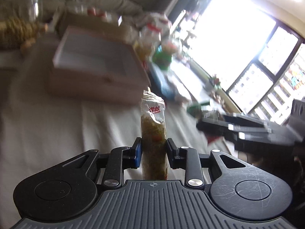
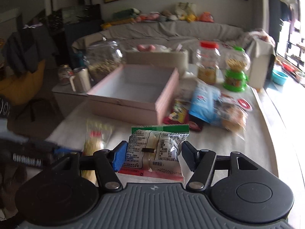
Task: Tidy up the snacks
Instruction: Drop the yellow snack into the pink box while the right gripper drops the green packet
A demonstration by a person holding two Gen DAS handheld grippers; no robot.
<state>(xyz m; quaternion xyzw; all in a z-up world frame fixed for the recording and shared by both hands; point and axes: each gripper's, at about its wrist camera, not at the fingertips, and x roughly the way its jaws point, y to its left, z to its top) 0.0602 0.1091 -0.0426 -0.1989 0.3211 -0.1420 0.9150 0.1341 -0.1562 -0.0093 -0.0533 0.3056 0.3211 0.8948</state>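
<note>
The table is the biggest thing here, draped in a pale, slightly wrinkly cloth. At about 12 o'clock in the right wrist view sits a pink cardboard box, square, shallow, white inside, nothing visible in it. It shows up blurred at 10 o'clock in the left wrist view too.

At 1 o'clock from the right gripper there's a loose heap of crinkly snack bags, a light blue one on top. Behind it stands a clear plastic jar with a red lid, yellowish stuff in the bottom, and a green-based dispenser beside it. A big clear jar at 10 o'clock holds something brownish, too blurry to call.

The right gripper is clamped on a green-topped snack packet, shiny film, printed label facing up, lifted off the cloth.

The left gripper is squeezing a slim clear packet of greenish-yellow bits, standing upright between the pads, crimped seal on top. That same packet is at 9 o'clock in the right view.
</note>
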